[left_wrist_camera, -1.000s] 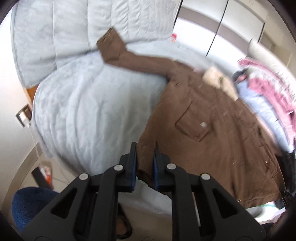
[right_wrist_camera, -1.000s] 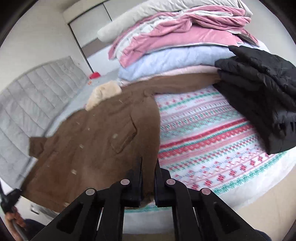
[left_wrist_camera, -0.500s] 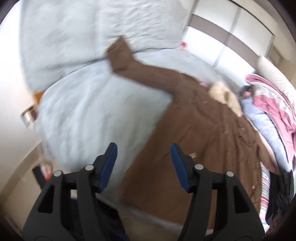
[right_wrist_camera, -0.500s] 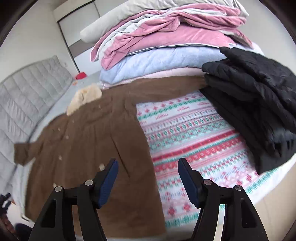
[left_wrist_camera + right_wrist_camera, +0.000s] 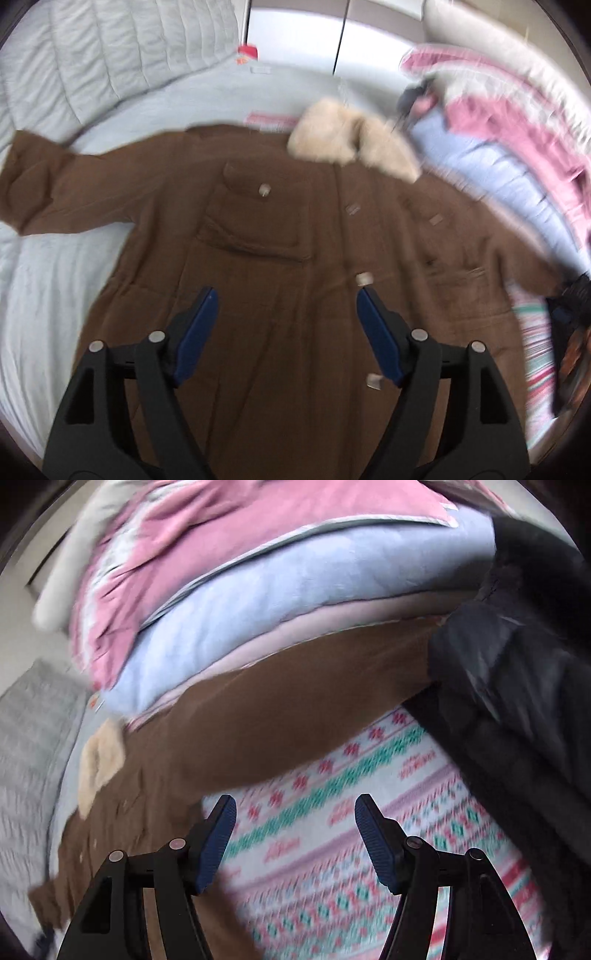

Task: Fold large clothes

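Brown corduroy-like cloth makes up the coat [image 5: 280, 236], which lies front-up and spread flat on the bed [image 5: 74, 280], its cream fur collar [image 5: 351, 140] toward the far end. 1 sleeve [image 5: 55, 184] stretches out over the pale grey cover; the other sleeve [image 5: 295, 701] runs along the foot of a stack of pink and blue bedding [image 5: 258, 602], its cuff end at or under a black jacket [image 5: 517, 686] — which, I cannot tell. Part of the coat also rests on a patterned blanket [image 5: 369, 812].

Both tools are empty. The left gripper [image 5: 286, 325] hangs over the coat's middle with its fingers [image 5: 197, 328] apart; they have just been opening further, and nothing is between them. The right gripper [image 5: 293, 834] is over the patterned blanket just beside the coat's edge, fingers [image 5: 218, 838] likewise apart and clear of any cloth, having just opened.

My reading is that the coat will handle as thick, soft and fairly heavy: it will sag and drag rather than slip, and a pinch of a single layer should hold well. Good places to take hold look like the 2 cuffs, to bring the sleeves in across the chest, and afterwards the hem corners or shoulders. The fur collar is bulky and a poor grip. The right sleeve may need freeing from the jacket first.
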`<control>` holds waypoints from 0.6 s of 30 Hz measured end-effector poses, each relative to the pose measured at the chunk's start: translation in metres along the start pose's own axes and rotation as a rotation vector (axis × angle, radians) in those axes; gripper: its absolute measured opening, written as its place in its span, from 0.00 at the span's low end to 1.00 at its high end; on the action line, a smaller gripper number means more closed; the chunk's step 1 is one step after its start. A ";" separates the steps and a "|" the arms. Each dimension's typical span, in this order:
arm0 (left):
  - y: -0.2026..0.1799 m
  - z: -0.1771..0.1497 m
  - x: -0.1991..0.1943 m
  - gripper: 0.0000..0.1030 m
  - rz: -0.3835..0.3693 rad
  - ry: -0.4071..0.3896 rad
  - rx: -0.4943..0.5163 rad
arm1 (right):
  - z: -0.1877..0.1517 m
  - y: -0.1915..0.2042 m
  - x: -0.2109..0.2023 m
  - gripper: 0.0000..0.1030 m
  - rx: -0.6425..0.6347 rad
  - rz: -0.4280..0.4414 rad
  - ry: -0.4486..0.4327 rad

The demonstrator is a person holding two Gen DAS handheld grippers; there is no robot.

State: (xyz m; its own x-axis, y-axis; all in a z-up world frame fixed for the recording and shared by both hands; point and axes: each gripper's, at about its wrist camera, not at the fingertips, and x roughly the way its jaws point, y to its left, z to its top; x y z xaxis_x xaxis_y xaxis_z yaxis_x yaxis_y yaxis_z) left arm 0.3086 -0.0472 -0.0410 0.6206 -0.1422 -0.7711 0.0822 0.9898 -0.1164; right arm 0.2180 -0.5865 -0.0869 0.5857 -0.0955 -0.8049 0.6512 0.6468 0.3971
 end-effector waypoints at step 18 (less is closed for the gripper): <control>0.061 0.022 0.041 0.75 -0.030 0.172 -0.294 | 0.076 0.079 0.007 0.05 -0.093 -0.252 -0.437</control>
State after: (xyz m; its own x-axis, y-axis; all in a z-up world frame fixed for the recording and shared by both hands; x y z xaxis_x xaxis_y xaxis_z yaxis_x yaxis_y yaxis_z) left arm 0.3557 0.0078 -0.0660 0.4790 -0.1952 -0.8559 -0.1455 0.9438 -0.2967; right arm 0.3103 -0.5934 -0.0277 0.5756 -0.5518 -0.6035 0.7644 0.6252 0.1574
